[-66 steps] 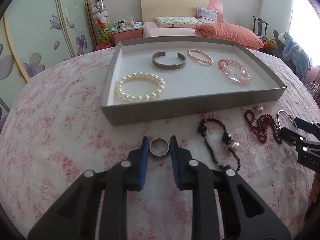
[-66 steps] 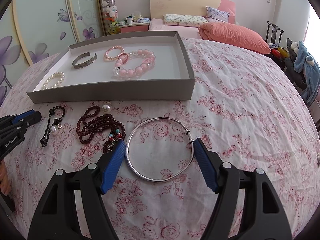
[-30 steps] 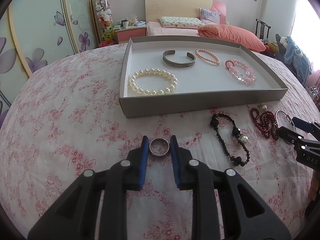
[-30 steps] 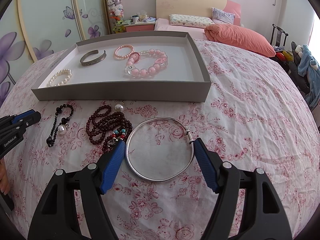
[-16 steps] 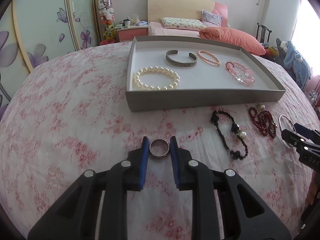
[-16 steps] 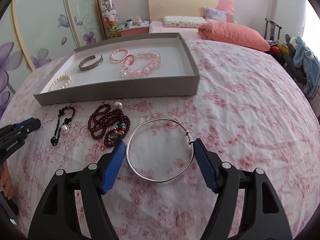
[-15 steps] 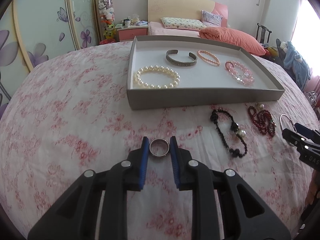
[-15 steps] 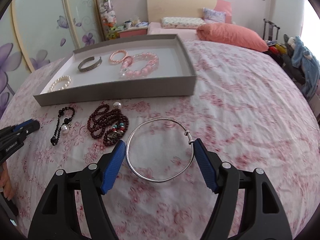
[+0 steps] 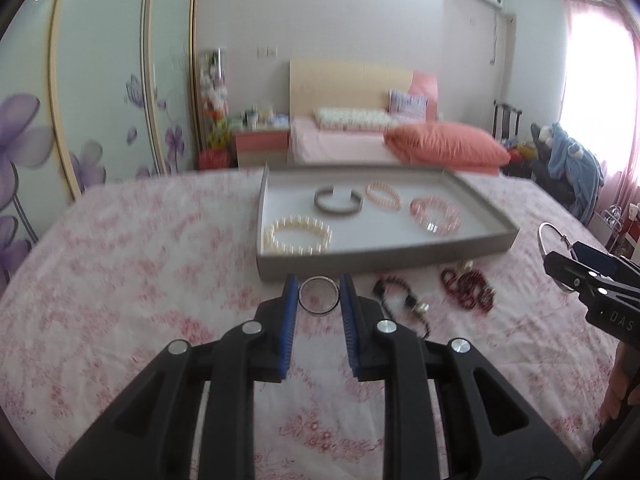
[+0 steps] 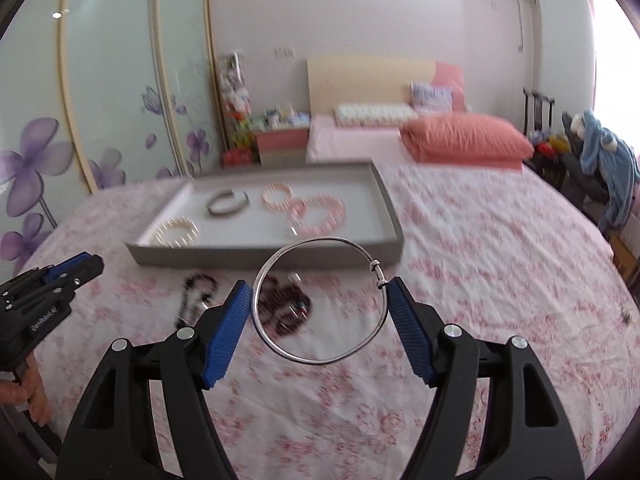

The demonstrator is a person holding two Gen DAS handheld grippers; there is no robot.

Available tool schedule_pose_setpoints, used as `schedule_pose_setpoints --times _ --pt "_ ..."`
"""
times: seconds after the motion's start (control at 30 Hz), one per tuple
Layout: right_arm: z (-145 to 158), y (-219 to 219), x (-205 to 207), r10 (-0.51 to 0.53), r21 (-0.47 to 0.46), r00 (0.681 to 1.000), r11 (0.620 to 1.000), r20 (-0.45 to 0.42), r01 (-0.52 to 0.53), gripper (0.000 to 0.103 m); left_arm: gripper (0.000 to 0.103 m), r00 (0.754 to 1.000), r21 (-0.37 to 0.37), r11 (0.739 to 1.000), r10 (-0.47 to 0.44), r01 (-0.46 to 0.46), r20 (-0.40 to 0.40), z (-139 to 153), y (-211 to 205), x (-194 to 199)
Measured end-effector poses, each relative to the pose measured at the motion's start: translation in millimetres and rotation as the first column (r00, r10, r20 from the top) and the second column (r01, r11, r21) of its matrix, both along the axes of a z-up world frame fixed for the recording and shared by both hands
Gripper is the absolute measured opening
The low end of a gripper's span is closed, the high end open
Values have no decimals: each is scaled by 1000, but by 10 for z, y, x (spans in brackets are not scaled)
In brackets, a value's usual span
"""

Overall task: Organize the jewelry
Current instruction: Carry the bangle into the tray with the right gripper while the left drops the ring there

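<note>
Ring (image 9: pixel 319 294) apparently clamped between left gripper (image 9: pixel 319 295) jaws

Shiny metal is seen on ring (image 9: pixel 319 294) and bangle (image 10: pixel 320 302); ribbed blue pads (image 10: pixel 226 330); matt grey tray (image 10: pixel 260 257); floral cloth (image 9: pixel 120 280).

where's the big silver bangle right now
The big silver bangle is clamped in the right claw, centre of the right wrist view, raised off the floral bedspread just in front of the grey tray, above the dark red beads.
</note>
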State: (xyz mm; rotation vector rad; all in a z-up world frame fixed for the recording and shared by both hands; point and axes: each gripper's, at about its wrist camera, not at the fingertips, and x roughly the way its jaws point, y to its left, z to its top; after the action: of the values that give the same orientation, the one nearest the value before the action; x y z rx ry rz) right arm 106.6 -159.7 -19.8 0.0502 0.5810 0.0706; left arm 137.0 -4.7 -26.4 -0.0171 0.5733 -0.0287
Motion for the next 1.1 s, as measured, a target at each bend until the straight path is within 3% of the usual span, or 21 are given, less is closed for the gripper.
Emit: schedule_pose_setpoints --times 0.23,0.53,0.83,1.1 --pt "292 153 -255 17 -24 980 1000 200 -12 70 22 988 21 1000 14 -17 155 270 -104 -205" --pt "483 290 -503 -12 -73 905 996 426 47 70 22 966 17 999 29 -35 257 465 -166 -347" --pt "528 314 -517 -21 -100 871 992 490 79 70 22 961 17 999 30 -36 276 536 -163 -329" --pt "596 322 -444 -14 -82 878 995 479 60 70 22 964 23 1000 9 -16 265 564 -180 -184"
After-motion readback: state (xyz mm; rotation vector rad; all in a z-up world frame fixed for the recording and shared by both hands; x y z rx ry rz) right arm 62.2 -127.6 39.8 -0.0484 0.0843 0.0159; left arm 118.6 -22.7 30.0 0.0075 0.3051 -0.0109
